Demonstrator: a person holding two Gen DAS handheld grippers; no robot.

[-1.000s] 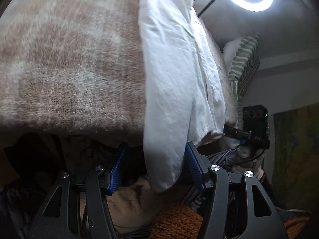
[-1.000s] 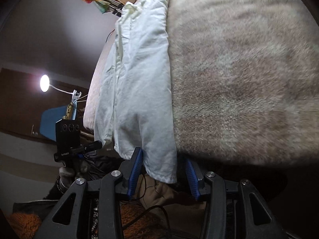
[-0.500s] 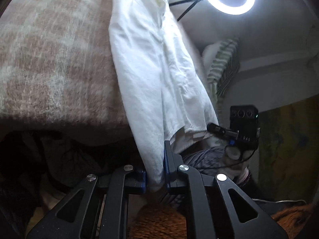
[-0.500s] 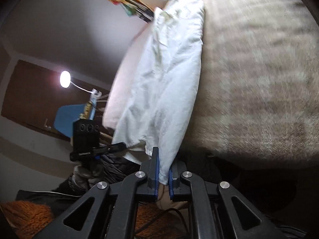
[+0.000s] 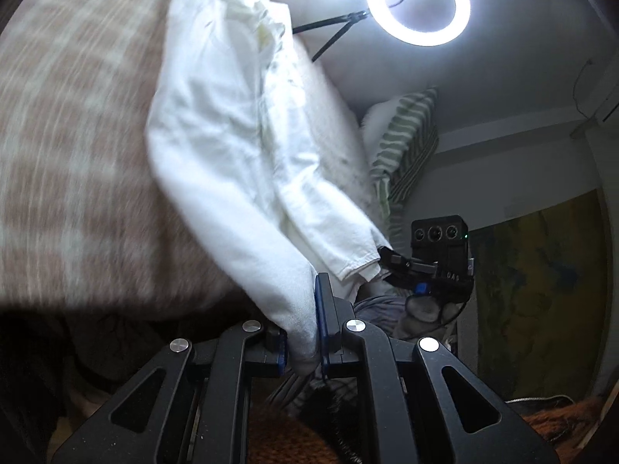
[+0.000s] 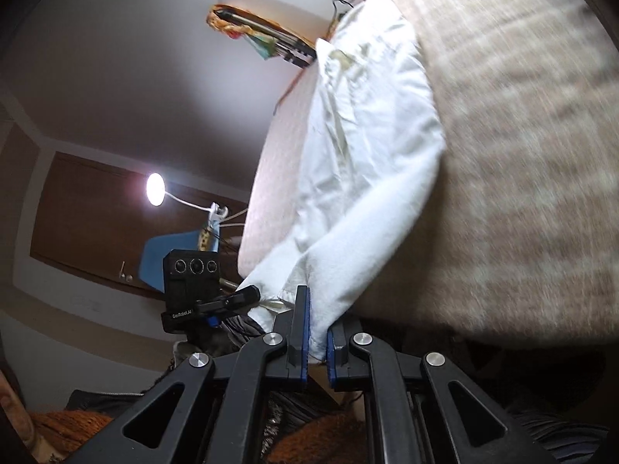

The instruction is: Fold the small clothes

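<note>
A small white button shirt [image 5: 232, 147] lies lengthwise on a beige checked blanket [image 5: 69, 162], its collar at the far end. My left gripper [image 5: 301, 348] is shut on the near left hem corner, lifted off the bed edge. In the right wrist view the same shirt [image 6: 363, 162] runs away from me, and my right gripper [image 6: 317, 348] is shut on its near right hem corner. Each view shows the other gripper [image 5: 390, 259] [image 6: 247, 294] clamped on the hem. The hem between the two grips sags a little.
The blanket [image 6: 522, 162] covers the bed on both sides of the shirt. A ring light [image 5: 418, 4] stands behind the bed, a striped pillow [image 5: 406, 147] at its right side. A lamp [image 6: 154, 189] and blue chair [image 6: 174, 255] stand left. Orange knitted fabric [image 6: 332, 440] lies below me.
Both grippers went from open around the hanging hem to shut on it. They then lifted the hem corners up from the bed edge, the left one more.
</note>
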